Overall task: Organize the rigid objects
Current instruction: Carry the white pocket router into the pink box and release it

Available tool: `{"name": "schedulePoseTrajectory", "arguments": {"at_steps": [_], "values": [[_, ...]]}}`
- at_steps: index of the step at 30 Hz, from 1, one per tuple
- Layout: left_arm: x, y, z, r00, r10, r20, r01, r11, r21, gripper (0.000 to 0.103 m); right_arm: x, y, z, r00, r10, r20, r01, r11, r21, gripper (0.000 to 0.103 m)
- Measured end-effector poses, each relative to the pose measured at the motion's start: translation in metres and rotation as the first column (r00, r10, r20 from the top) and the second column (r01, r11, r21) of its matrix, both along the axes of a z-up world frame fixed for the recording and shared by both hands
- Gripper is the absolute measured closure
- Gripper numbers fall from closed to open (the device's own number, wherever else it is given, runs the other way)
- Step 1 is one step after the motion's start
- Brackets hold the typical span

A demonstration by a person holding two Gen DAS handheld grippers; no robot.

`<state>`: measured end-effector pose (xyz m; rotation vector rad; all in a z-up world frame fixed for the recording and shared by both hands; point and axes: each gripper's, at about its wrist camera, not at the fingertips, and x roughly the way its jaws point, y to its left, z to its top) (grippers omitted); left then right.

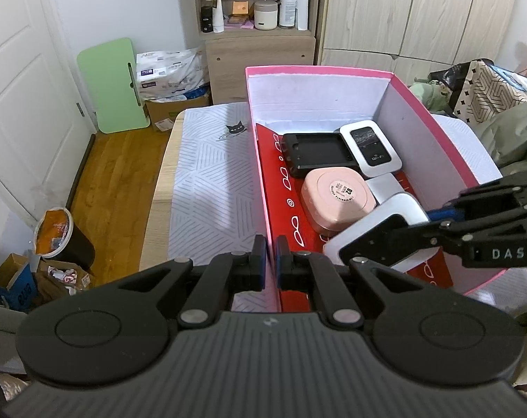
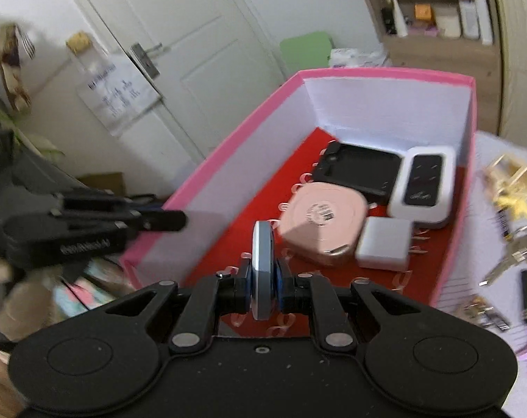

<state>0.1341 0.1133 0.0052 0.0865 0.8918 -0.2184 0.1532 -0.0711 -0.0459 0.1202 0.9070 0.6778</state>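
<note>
The pink box [image 1: 333, 73] is sitting on a table with a striped cloth [image 1: 211, 181], and it is the biggest thing that could go wrong: the left gripper [image 1: 270, 261] is pinching its near side wall between clenched pads, so if this hand is pulling or tilting while the other one is working, I think the whole box could slide or tip and the things inside could shift. Inside, on the red floor, a black tray [image 2: 359, 170], a white wifi device [image 2: 423, 184], a pink case [image 2: 320, 221] and a small white charger [image 2: 383, 244] are already lying close together, some touching. The free room is mostly on the near and left part of the floor, so a careless drop could land on the pink case and knock it. The right gripper [image 2: 263, 287] is reaching into the box from the right, pointing downward, and its pads are grasping a flat white and grey device [image 2: 262, 264] standing on its thin edge. Because the grip is only on a narrow rim, the device could be slipping or falling flat too early. The right view is blurred, so the keys and small items outside the box are not clear.
</note>
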Motion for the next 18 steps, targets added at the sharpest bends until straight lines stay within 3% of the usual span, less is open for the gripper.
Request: {"name": "schedulePoseTrajectory", "arguments": {"at_steps": [3,5,13,18], "values": [[0.000,0.000,0.000,1.000,-0.001,-0.001,0.001,1.000,0.005,0.099,-0.013,0.000,0.010,0.992,-0.037,0.120,0.050,0.992,-0.112,0.067],[0.000,0.000,0.000,1.000,0.000,-0.001,0.000,1.000,0.009,0.099,-0.018,-0.006,0.018,0.988,-0.040,0.150,0.057,0.992,-0.110,0.062],[0.001,-0.002,0.001,1.000,0.001,-0.002,-0.001,1.000,0.015,0.098,-0.044,-0.051,0.048,0.964,-0.105,0.243,0.121,0.991,-0.051,0.060],[0.001,-0.005,0.001,1.000,-0.002,-0.006,0.002,1.000,0.026,0.098,-0.058,-0.078,0.054,0.955,-0.151,0.256,0.168,0.985,-0.046,0.058]]}}
